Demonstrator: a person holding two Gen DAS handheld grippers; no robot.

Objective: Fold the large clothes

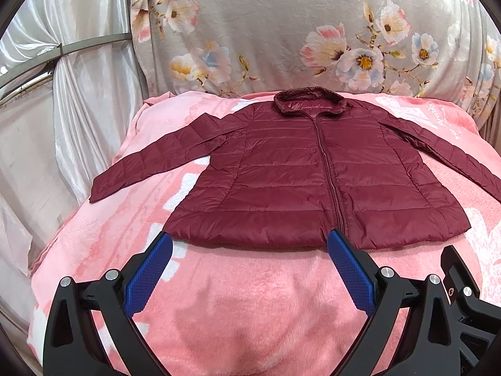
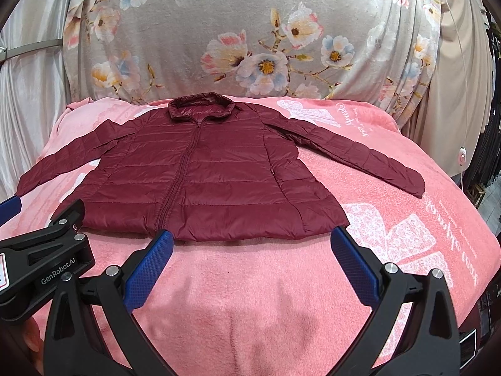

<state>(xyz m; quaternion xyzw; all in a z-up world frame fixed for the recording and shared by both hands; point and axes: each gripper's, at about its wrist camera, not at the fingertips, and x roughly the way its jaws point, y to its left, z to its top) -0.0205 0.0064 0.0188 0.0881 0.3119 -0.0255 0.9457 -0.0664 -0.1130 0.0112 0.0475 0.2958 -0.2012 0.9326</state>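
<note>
A dark red quilted puffer jacket [image 1: 313, 175] lies flat, front up and zipped, on a bed covered with a fluffy pink blanket [image 1: 250, 297]; its collar points toward a grey floral cloth [image 1: 281, 31] hanging behind, and both sleeves are spread out to the sides. No fold looks to have been made yet.

The left gripper [image 1: 249, 241] hovers just short of the hem, its blue-padded fingers [image 1: 150, 269] spread wide and holding nothing. The right gripper [image 2: 252, 239] sits the same way near the hem's right part, fingers [image 2: 357, 269] wide apart and empty.

The likely trouble from here comes from the fabric: the shell looks slick and puffy, so a pinch on the hem could slip off, or catch the pink blanket together with the jacket and drag it up. A fold of the padded body may also spring back open. The sleeves reach close to the bed's sides, and a hurried pull could send one over the edge. The two grippers stand near each other and could bump.

No containers are visible.
</note>
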